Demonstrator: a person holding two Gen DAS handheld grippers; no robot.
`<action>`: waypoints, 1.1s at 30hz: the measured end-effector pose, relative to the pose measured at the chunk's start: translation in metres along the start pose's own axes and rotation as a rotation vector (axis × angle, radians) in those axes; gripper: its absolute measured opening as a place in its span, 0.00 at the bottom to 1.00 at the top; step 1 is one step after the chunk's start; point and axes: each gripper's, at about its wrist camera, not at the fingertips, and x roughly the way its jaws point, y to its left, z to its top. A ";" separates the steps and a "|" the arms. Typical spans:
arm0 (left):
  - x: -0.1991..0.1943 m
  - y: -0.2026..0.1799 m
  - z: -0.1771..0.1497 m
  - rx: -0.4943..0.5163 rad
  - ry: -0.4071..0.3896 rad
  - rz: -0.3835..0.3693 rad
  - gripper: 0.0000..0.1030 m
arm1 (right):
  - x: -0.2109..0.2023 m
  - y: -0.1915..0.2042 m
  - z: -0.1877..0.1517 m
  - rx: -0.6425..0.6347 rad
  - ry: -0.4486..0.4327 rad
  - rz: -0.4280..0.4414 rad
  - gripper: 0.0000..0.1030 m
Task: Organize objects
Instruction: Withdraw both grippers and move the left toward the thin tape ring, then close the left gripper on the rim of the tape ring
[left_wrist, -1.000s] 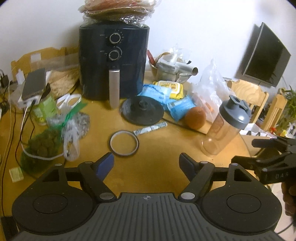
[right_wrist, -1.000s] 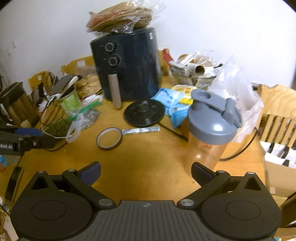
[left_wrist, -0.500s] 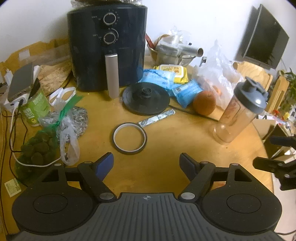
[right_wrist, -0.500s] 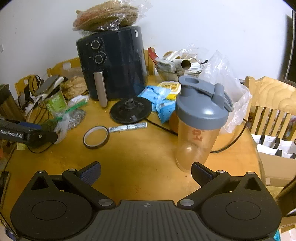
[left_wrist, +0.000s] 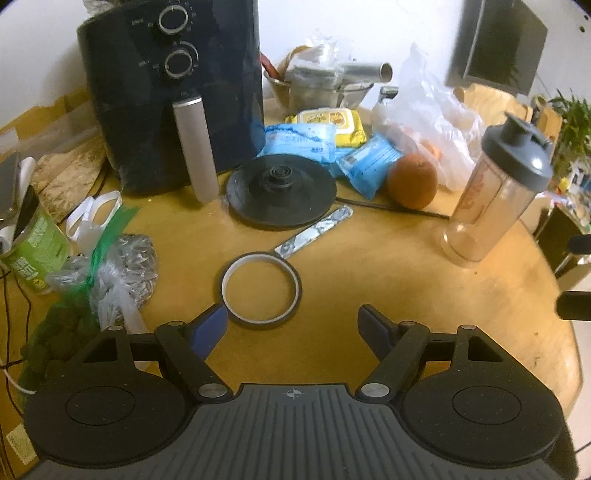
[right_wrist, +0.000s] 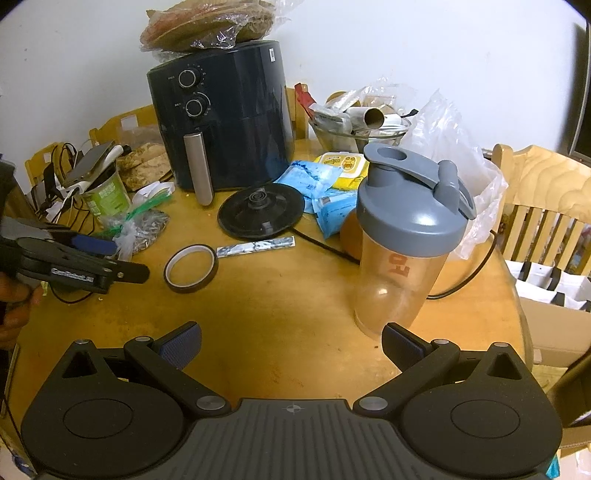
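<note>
A dark ring of tape (left_wrist: 261, 290) lies flat on the wooden table (left_wrist: 369, 280), just ahead of my left gripper (left_wrist: 293, 326), which is open with nothing between its fingers. Its left fingertip (left_wrist: 210, 325) sits close beside the ring's near edge. A clear shaker bottle (right_wrist: 402, 240) with a grey lid stands upright in front of my right gripper (right_wrist: 291, 345), which is open and empty; the bottle's base is near the right fingertip (right_wrist: 400, 341). From the right wrist view the left gripper (right_wrist: 122, 264) shows at the left, beside the tape ring (right_wrist: 191, 267).
A dark air fryer (left_wrist: 173, 96) stands at the back, a black kettle base (left_wrist: 280, 194) and foil stick (left_wrist: 314, 232) in front of it. Bags of seeds and green balls (left_wrist: 110, 266) and a can (left_wrist: 33, 243) crowd the left. An orange (left_wrist: 412, 181), blue packets (left_wrist: 299, 142), plastic bag and chair (right_wrist: 546, 206) lie right.
My left gripper has come forward and down towards the tape ring, which now lies just before its fingers. The shaker bottle stands nearer and more central before my right gripper. Both stay open.
</note>
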 end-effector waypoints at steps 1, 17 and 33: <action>0.003 0.001 0.000 0.002 0.002 -0.001 0.75 | 0.000 0.000 0.000 0.002 0.004 0.001 1.00; 0.066 0.000 0.004 0.212 0.070 -0.037 0.43 | -0.012 -0.011 -0.007 0.101 0.009 -0.032 1.00; 0.093 -0.008 -0.006 0.310 0.168 -0.030 0.07 | -0.022 -0.022 -0.011 0.163 -0.005 -0.040 1.00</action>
